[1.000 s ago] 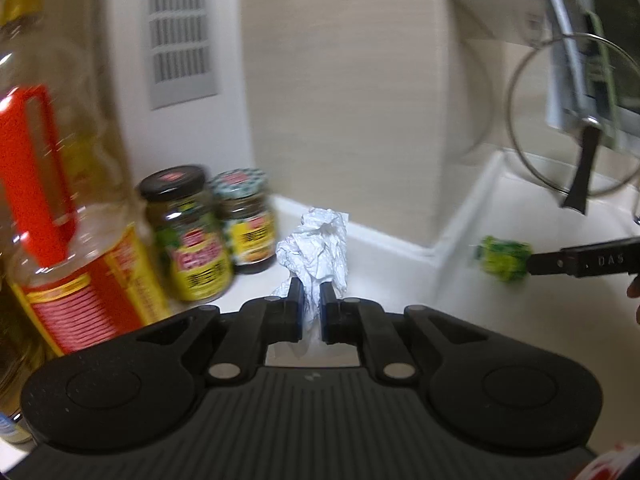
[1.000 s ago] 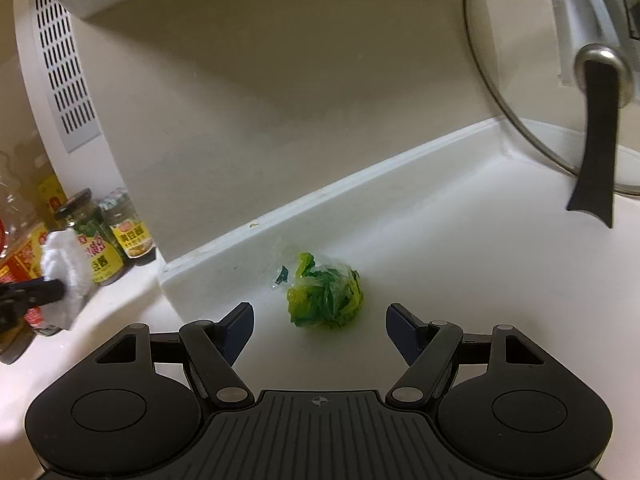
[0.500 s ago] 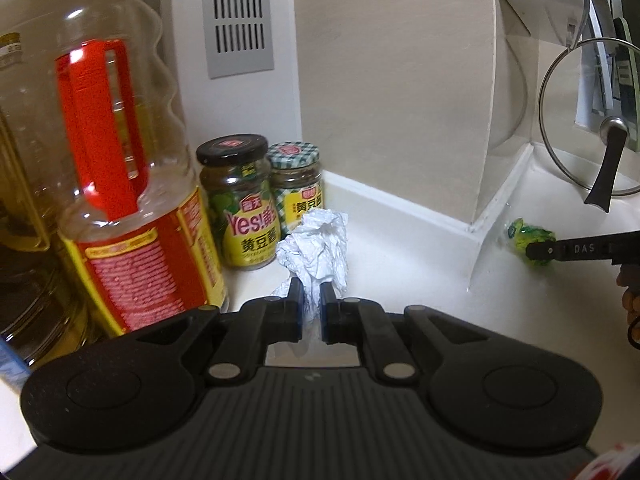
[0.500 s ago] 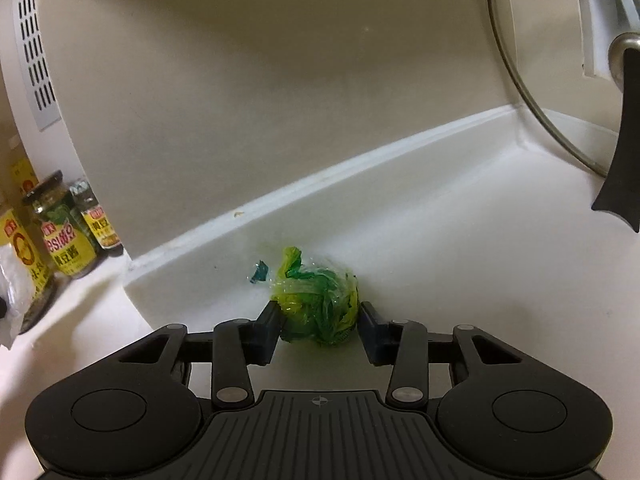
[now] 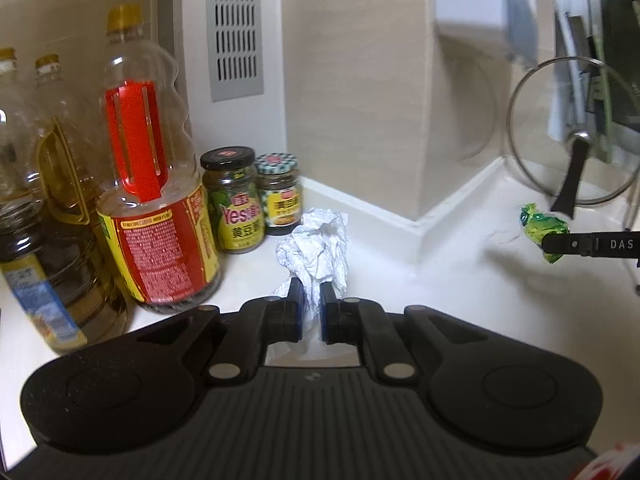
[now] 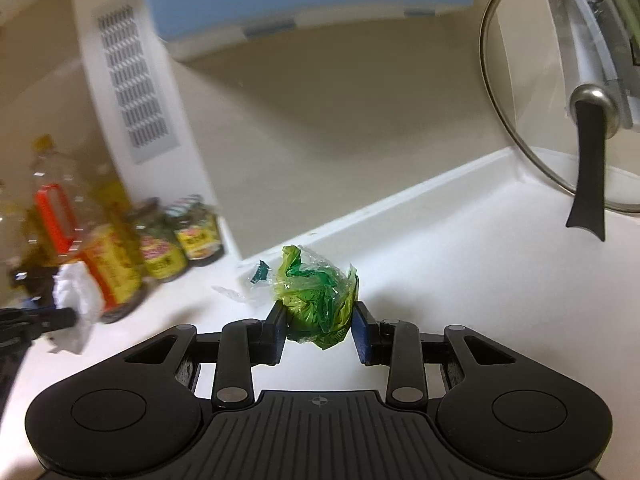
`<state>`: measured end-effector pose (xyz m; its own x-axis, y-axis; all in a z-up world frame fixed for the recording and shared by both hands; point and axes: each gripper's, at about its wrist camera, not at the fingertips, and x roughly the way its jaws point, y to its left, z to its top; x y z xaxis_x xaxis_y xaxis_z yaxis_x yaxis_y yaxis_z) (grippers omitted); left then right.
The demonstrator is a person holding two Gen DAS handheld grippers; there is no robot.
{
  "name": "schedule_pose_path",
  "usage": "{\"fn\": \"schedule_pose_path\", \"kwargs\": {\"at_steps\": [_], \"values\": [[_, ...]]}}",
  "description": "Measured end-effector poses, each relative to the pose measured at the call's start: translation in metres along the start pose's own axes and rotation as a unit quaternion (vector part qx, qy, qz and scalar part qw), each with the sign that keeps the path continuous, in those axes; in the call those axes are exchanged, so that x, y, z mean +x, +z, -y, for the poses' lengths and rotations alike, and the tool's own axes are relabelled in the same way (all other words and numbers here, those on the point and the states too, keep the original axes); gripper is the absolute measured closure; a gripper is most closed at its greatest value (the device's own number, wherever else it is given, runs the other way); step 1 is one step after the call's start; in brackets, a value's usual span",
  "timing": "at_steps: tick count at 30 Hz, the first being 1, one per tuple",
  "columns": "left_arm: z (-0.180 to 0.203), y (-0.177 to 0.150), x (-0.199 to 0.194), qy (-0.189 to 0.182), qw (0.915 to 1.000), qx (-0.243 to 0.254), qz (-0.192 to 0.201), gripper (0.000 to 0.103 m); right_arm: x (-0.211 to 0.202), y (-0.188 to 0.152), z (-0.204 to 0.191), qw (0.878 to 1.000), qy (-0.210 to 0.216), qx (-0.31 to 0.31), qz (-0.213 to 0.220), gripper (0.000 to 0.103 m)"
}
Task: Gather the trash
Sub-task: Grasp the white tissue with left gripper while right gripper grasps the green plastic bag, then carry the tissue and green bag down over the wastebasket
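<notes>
Bottles [image 5: 156, 216] stand at the left of the counter [image 5: 460, 280], two jars [image 5: 256, 200] just right of them. A lid [image 5: 576, 140] leans far right, against the back wall.

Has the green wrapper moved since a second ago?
Yes. The green wrapper, between the closing right gripper, has lifted off the countertop and drawn back from the backsplash ledge.

My white counter [image 5: 460, 280] carries oil bottles [image 5: 156, 216] and two sauce jars [image 5: 236, 200] in its back-left corner, a glass lid [image 5: 572, 132] standing at its back-right corner.
</notes>
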<state>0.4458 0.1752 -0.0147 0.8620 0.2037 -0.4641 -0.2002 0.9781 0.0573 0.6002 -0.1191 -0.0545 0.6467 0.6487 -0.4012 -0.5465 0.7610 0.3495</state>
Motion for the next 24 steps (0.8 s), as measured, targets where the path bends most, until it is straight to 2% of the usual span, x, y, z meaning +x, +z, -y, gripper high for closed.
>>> {"fn": "schedule_pose_path", "kwargs": {"at_steps": [7,15,21,24], "values": [[0.032,-0.02,-0.067,-0.017,0.9997,-0.015,0.01,0.095,-0.079,-0.028,-0.008,0.999,0.046,-0.001,0.0,0.068],[0.064,-0.061,-0.148,-0.03,0.9984,-0.047,0.004,0.095,-0.164,-0.079,-0.05,0.996,0.092,0.013,-0.018,0.068],[0.08,-0.105,-0.188,-0.035,0.9965,-0.071,-0.026,0.095,-0.205,-0.123,-0.074,0.993,0.105,0.013,-0.057,0.068],[0.084,-0.127,-0.198,-0.042,0.9944,-0.083,-0.049,0.095,-0.219,-0.145,-0.086,0.992,0.097,0.002,-0.081,0.068]]}}
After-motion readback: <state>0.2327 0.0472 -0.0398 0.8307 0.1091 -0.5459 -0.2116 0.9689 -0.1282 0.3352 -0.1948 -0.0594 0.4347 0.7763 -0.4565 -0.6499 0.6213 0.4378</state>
